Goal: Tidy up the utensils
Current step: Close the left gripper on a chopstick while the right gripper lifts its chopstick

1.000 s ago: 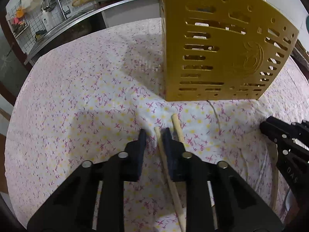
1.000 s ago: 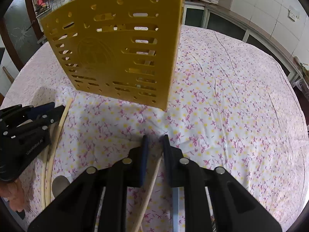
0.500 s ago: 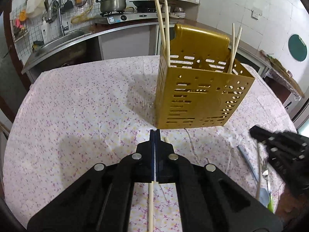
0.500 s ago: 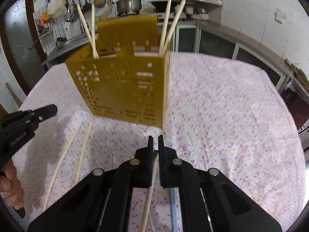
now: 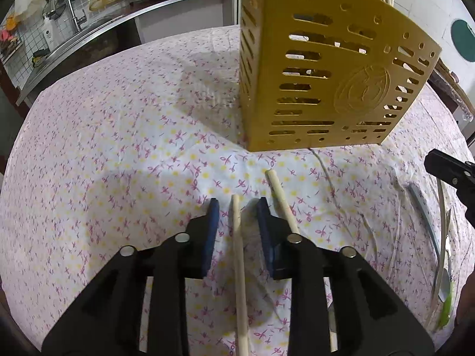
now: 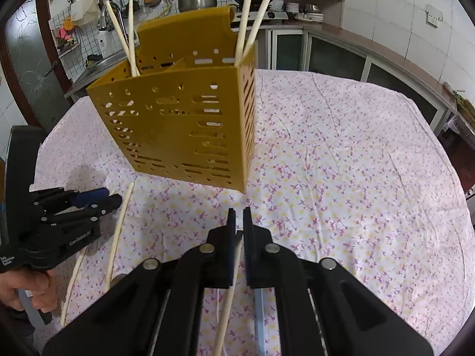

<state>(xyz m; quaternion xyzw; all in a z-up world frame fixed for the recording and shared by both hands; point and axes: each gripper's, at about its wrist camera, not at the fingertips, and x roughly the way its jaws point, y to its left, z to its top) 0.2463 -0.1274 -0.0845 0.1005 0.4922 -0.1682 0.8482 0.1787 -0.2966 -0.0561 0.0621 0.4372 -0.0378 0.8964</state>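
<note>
A yellow slotted utensil holder point(image 5: 323, 74) stands on the floral tablecloth; it also shows in the right wrist view point(image 6: 184, 127) with several chopsticks point(image 6: 246, 20) upright in it. My left gripper point(image 5: 237, 210) is open low over the cloth, with one pale chopstick point(image 5: 239, 255) lying between its pads and a second chopstick point(image 5: 280, 195) just right of it. My right gripper point(image 6: 239, 218) is shut on a chopstick point(image 6: 230, 287) and holds it above the table in front of the holder.
A blue-handled utensil point(image 5: 423, 210), a thin chopstick point(image 5: 442, 237) and a green-handled piece point(image 5: 445, 308) lie at the right of the left wrist view. A kitchen counter with sink point(image 5: 59, 44) and stove lies behind the table.
My left gripper dropped back to the cloth and opened; the chopstick it held now lies between its pads. My right gripper stays shut on its chopstick, a little higher.
</note>
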